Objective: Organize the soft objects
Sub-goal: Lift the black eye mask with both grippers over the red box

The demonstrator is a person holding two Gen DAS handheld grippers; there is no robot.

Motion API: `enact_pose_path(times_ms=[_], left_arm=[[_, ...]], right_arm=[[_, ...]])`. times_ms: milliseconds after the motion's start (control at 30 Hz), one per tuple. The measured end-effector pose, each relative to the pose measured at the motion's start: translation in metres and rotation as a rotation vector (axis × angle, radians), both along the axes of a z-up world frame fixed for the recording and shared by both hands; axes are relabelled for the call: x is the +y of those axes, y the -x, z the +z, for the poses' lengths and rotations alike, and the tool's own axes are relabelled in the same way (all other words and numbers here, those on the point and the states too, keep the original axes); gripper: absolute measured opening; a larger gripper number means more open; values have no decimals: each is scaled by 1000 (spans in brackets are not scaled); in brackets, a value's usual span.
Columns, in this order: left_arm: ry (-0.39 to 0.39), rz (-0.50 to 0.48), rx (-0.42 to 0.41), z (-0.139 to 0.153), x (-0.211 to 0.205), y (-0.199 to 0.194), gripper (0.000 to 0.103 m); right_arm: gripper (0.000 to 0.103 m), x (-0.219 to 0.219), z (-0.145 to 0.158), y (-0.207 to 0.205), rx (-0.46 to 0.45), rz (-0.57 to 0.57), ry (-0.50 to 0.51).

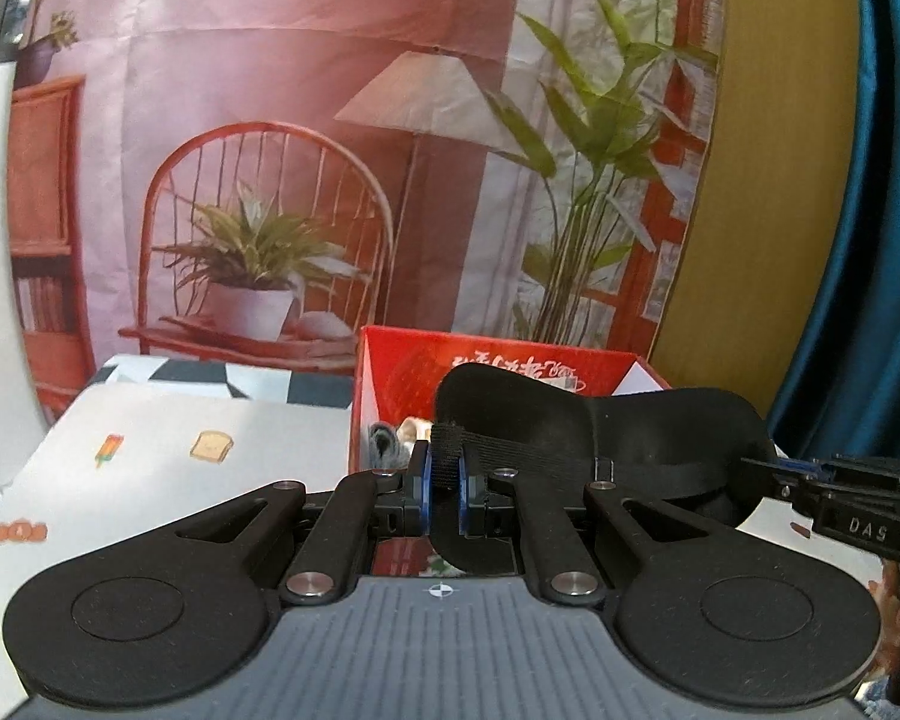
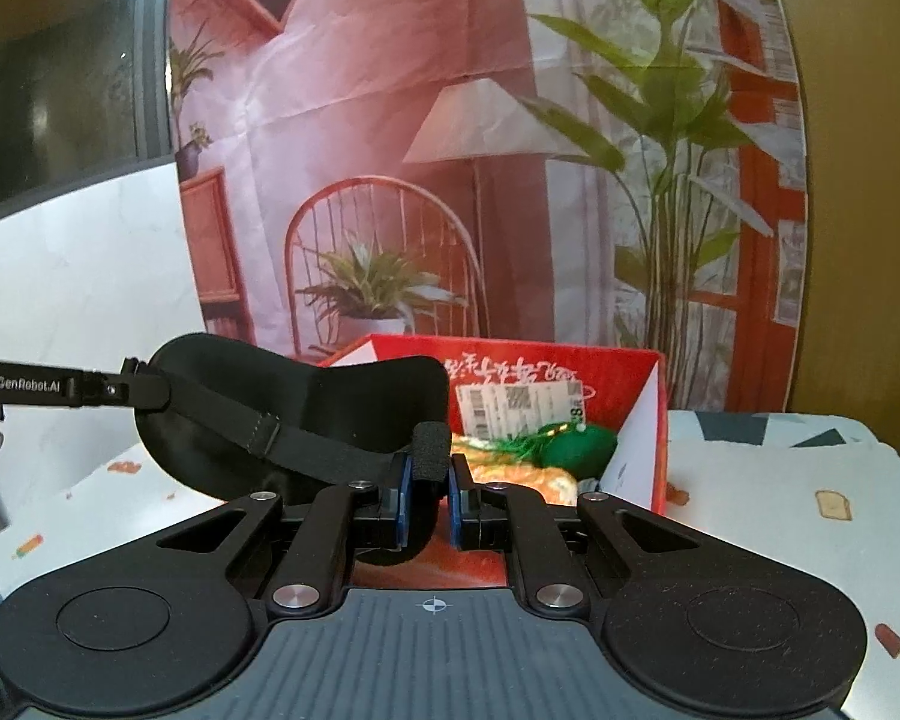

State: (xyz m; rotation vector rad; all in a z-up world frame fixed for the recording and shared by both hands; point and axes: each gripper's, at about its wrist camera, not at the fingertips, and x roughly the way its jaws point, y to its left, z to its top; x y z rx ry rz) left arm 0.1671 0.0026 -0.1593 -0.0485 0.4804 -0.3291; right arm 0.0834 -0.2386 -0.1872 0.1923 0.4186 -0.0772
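Sleep mask [image 1: 600, 438], black, hangs stretched between both grippers: left gripper [image 1: 444, 489] and right gripper [image 2: 429, 495] each pinch one end, before the red box [image 2: 570, 372].

Table [image 2: 810, 516] w/ food-print cover carries red box [image 2: 660, 408], apparently near its back edge.

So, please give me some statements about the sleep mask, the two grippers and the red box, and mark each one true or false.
1. Both grippers hold the black sleep mask. True: the left gripper and the right gripper are each shut on an end of it.
2. The sleep mask lies flat inside the red box. False: it hangs in front of the red box.
3. A green soft item is in the box. True.
4. The box is empty. False: it holds several items.
5. The tablecloth is plain. False: it shows small food pictures.
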Motion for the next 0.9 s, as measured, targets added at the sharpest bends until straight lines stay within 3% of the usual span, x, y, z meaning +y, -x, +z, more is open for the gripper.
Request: enact_pose_path(times_ms=[233, 467, 667, 900], left_arm=[[-69, 1, -65, 12, -16, -22, 9], [-104, 19, -130, 28, -36, -69, 9], [-65, 12, -7, 18, -41, -119, 9], [-72, 11, 128, -14, -44, -160, 9]], right_arm=[[11, -8, 11, -20, -2, -2, 31], [11, -18, 28, -60, -24, -26, 105], [11, -38, 29, -101, 18, -57, 76], [11, -64, -6, -137, 141, -90, -1]])
